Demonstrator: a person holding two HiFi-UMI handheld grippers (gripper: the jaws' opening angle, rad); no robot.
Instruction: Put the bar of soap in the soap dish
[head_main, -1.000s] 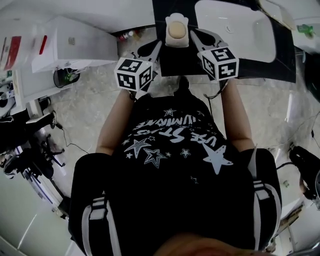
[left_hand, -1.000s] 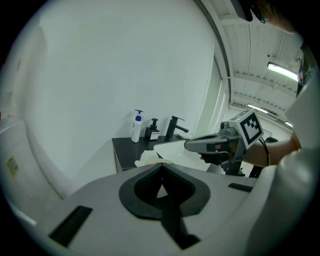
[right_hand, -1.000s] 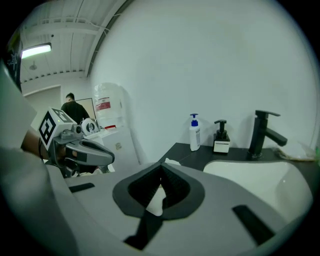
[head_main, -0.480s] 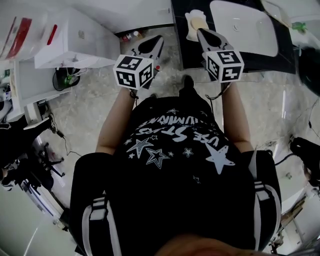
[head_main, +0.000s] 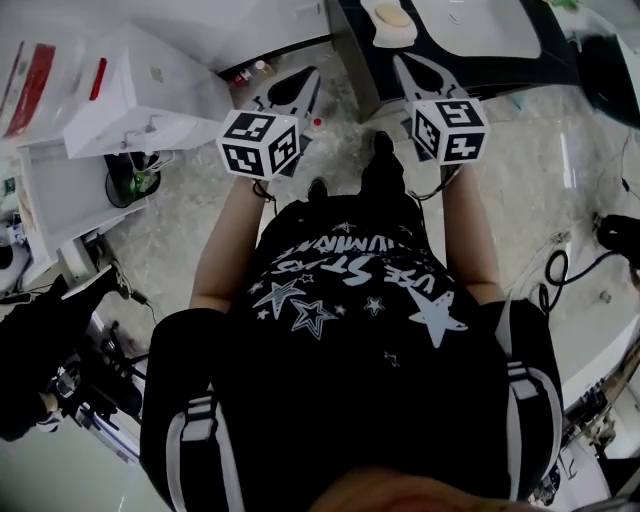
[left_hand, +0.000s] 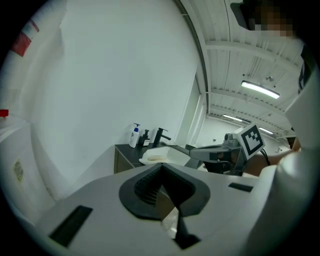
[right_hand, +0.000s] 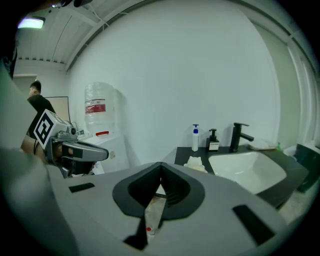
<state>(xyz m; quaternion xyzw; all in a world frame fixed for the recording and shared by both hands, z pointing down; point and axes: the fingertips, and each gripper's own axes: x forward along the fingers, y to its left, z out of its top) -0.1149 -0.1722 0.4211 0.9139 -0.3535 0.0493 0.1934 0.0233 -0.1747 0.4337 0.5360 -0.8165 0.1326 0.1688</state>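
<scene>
The job looks finished: the pale tan bar of soap (head_main: 393, 15) lies in the white scalloped soap dish (head_main: 390, 41) on the black desk (head_main: 358, 60), beside the white basin (head_main: 480, 25). The left tongs (head_main: 298, 92) and right tongs (head_main: 415, 75) are both closed on nothing, held over the grey marbled floor (head_main: 180, 220). A white water dispenser (head_main: 150, 85) stands at the left.

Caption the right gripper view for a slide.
Shut, empty right gripper faces the soap dish beside the sink.

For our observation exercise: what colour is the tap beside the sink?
The tap is black; it shows best in the right gripper view.
</scene>
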